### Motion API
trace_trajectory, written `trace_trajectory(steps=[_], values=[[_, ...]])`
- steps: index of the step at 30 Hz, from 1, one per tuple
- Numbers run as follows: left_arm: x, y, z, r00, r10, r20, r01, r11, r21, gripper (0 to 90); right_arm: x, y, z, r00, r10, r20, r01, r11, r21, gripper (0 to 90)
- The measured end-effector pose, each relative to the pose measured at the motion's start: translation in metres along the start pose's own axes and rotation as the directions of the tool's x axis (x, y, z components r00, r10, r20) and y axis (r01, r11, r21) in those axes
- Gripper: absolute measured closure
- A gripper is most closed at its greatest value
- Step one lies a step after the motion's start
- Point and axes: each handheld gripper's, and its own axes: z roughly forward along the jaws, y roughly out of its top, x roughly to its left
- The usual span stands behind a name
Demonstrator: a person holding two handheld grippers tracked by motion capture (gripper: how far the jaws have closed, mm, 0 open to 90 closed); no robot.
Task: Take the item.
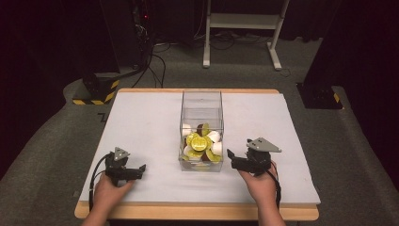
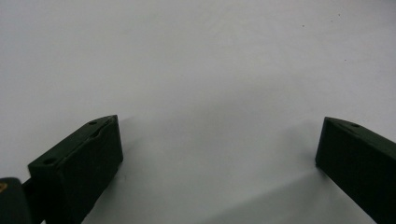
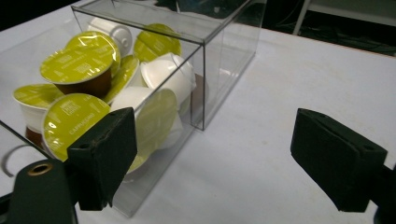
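Note:
A clear plastic box (image 1: 201,101) stands in the middle of the white table top (image 1: 141,122), its near half heaped with coffee capsules (image 1: 200,141) that have yellow-green foil lids and white or brown cups. My left gripper (image 1: 141,168) rests low near the front left, pointing right toward the box and about a hand's width from it. In the left gripper view it (image 2: 219,149) is open over bare white surface. My right gripper (image 1: 230,155) sits just right of the box, pointing at its near right corner. It (image 3: 212,149) is open and holds nothing, with the box (image 3: 205,56) and capsules (image 3: 77,65) beyond its left jaw.
The wooden table edge (image 1: 197,212) runs along the front. On the floor behind the table are a yellow-and-black striped base (image 1: 96,92), loose cables (image 1: 157,61) and a white desk frame (image 1: 244,21). White surface stretches on both sides of the box.

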Motion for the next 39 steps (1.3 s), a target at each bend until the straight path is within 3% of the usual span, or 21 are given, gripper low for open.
trace_trajectory(steps=[10, 39], values=[[0.0, 0.0, 0.0, 1.0, -0.006, 0.0, 0.006, 1.0, -0.003, 0.8, 0.015, 0.014, 0.002, 0.9989, -0.017, -0.043, 0.016, 1.0, -0.016, 15.5], [-0.001, 0.0, 0.0, 0.9999, -0.013, 0.001, 0.013, 0.9999, -0.007, 0.8, 0.058, 0.036, 0.033, 0.9928, -0.086, -0.082, 0.088, 0.996, 0.012, 18.9]])
